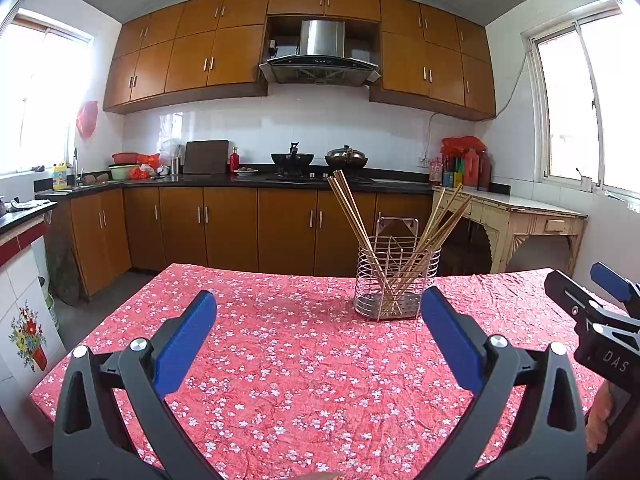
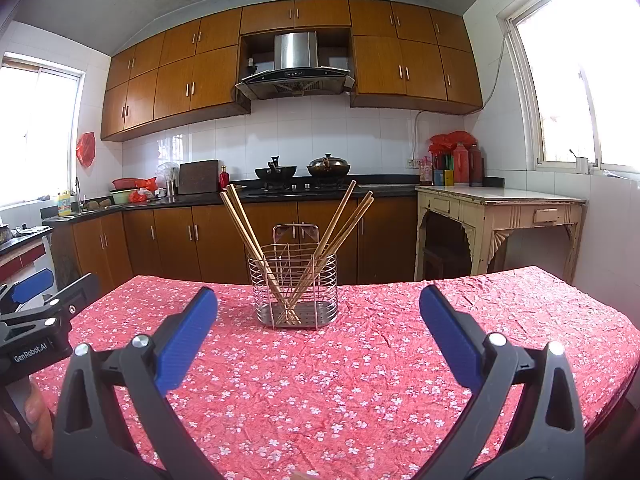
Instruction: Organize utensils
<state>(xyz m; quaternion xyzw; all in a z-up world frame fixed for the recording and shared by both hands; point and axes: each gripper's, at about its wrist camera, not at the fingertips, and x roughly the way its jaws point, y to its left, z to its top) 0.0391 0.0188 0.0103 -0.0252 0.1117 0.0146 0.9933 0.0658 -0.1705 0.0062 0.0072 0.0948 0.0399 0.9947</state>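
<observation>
While both grippers' fingers point(image 2: 188, 332) spread empty, the chopstick holder point(image 2: 295, 286) stands beyond them.

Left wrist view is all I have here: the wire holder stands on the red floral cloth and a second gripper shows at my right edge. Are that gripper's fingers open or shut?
Observer: Open. In the right wrist view the right gripper has its jaws spread wide, with nothing between them.
Operator: Any loose utensils on the right end of the table?
Observer: None visible; the tablecloth there is bare.
Operator: Are the chopsticks all in the holder?
Observer: Yes, the chopsticks stand in the wire holder, leaning both ways.
</observation>
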